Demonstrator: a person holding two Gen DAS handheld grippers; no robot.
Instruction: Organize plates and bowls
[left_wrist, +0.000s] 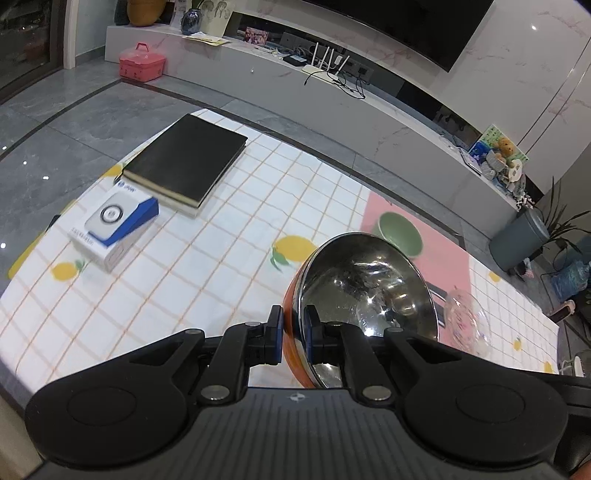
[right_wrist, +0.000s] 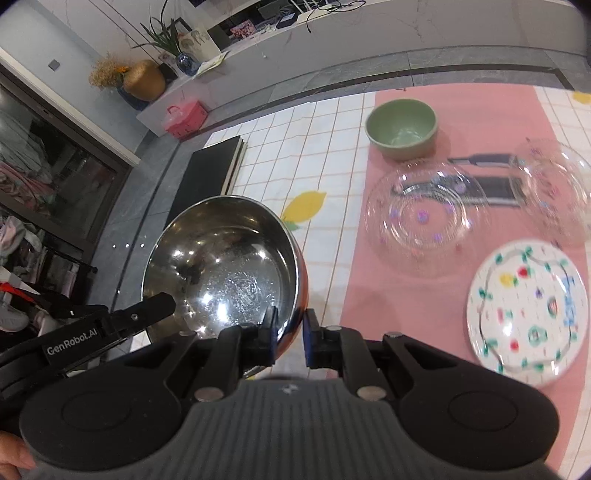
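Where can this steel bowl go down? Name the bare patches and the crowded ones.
Free: the checked cloth between the black notebook, the blue-and-white box and the steel bowl. Crowded: the pink mat, which holds the green bowl, the clear glass plate, a clear glass bowl and the floral plate.

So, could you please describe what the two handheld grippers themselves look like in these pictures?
Both the left gripper and the right gripper are matte black, with a ribbed grey centre plate bearing a small logo, two round black discs at the sides, angled link arms with silver pivot pins, and blue pads on the fingers. Seen from the right wrist, the left gripper's side carries white "GenRobot.AI" lettering. No cables show.
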